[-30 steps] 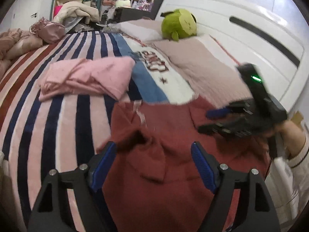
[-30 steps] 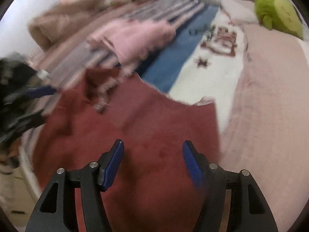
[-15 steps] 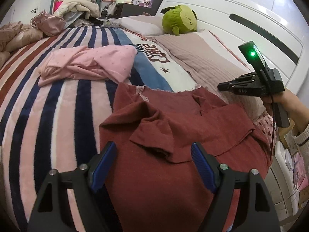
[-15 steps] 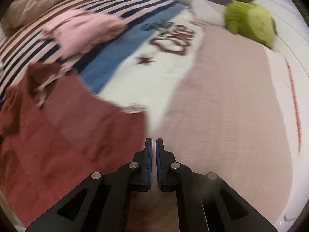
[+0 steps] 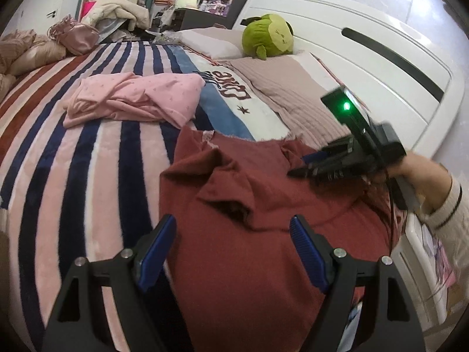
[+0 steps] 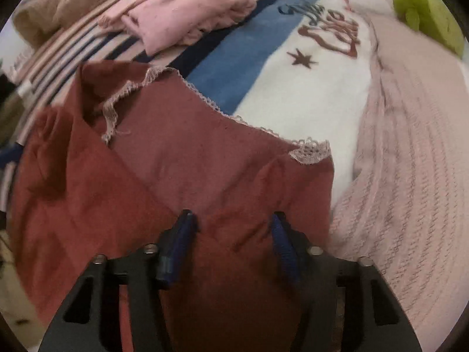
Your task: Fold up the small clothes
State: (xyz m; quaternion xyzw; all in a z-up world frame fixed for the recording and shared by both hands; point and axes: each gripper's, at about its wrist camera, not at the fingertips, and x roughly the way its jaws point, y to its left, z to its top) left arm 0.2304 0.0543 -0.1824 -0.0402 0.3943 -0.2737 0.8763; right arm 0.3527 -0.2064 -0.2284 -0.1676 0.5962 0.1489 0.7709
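Note:
A dark red garment (image 5: 249, 205) with lace trim lies rumpled on the striped blanket (image 5: 96, 158), one fold turned over its middle. It also shows in the right wrist view (image 6: 176, 170). My left gripper (image 5: 233, 246) is open and empty, just above the garment's near part. My right gripper (image 6: 231, 234) is open over the garment's right side, close to the cloth; it shows in the left wrist view (image 5: 302, 165) at the garment's right edge. A pink garment (image 5: 137, 99) lies bunched farther back on the blanket.
A green plush toy (image 5: 268, 36) sits by the white headboard (image 5: 366, 47). A pale pink knitted cover (image 6: 410, 161) lies to the right of the garment. Pillows, a pink bag (image 5: 76, 36) and piled bedding crowd the far left. The bed edge drops off at right.
My right gripper was shut half a second ago and is now open, and it has come back down over the red garment's right side. My left gripper stays open in place.

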